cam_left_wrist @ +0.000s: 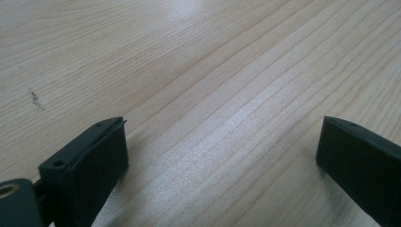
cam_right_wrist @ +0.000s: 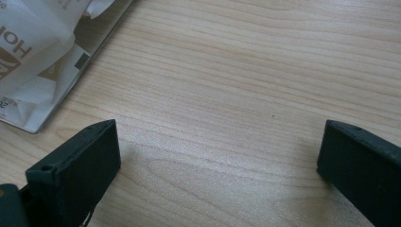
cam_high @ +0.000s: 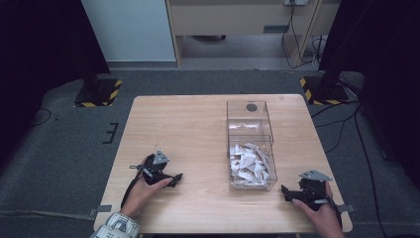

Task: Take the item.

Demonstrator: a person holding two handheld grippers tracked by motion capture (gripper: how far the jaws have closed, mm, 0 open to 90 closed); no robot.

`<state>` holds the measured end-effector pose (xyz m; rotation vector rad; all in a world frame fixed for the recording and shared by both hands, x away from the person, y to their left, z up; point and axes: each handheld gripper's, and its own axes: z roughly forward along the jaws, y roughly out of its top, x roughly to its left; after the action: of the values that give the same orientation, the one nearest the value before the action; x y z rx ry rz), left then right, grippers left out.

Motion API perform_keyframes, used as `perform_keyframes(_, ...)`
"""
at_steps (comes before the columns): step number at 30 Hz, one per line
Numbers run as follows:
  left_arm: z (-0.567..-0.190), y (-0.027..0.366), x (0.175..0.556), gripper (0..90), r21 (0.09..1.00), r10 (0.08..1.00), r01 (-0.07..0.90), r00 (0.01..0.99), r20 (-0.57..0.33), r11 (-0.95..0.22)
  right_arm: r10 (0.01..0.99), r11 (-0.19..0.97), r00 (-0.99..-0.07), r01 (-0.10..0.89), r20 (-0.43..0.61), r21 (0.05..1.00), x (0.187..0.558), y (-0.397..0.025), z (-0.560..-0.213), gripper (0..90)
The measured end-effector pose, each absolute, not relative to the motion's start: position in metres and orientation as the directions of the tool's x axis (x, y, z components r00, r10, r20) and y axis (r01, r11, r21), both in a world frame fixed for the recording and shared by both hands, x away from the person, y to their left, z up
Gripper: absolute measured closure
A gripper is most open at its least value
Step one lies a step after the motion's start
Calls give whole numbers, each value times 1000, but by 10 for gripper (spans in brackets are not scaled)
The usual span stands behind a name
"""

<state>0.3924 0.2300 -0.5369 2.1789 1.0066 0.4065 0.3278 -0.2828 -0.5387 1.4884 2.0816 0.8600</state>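
Box of packets [cam_high: 250, 166] between left tongs [cam_high: 176, 178], right tongs [cam_high: 286, 192], untouched

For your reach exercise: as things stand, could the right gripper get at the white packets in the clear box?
Probably yes. The right gripper rests open on the table just right of the clear box, whose top looks open. The white packets lie near that end, though the wall must be cleared from above.

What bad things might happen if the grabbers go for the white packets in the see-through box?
1. The clear box looks light; the right gripper, open beside it, might push or tip it while reaching in.
2. The white packets lie piled and overlapping, so a grab may lift several or let one slip.
3. The left gripper, also open, sits farther off; crossing over could bump the box wall.
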Motion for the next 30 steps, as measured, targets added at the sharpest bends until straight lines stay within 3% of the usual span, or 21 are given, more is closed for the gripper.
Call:
perform_keyframes(13,-528,225,388,48,728,749,522,662,-17,-445,944,230,-330,673,8,703,327,-283,-539,7)
perform_keyframes(30,-475,178,392,65,797,647,367,761,40,-481,944,230,-331,673,8,703,327,-283,-539,7)
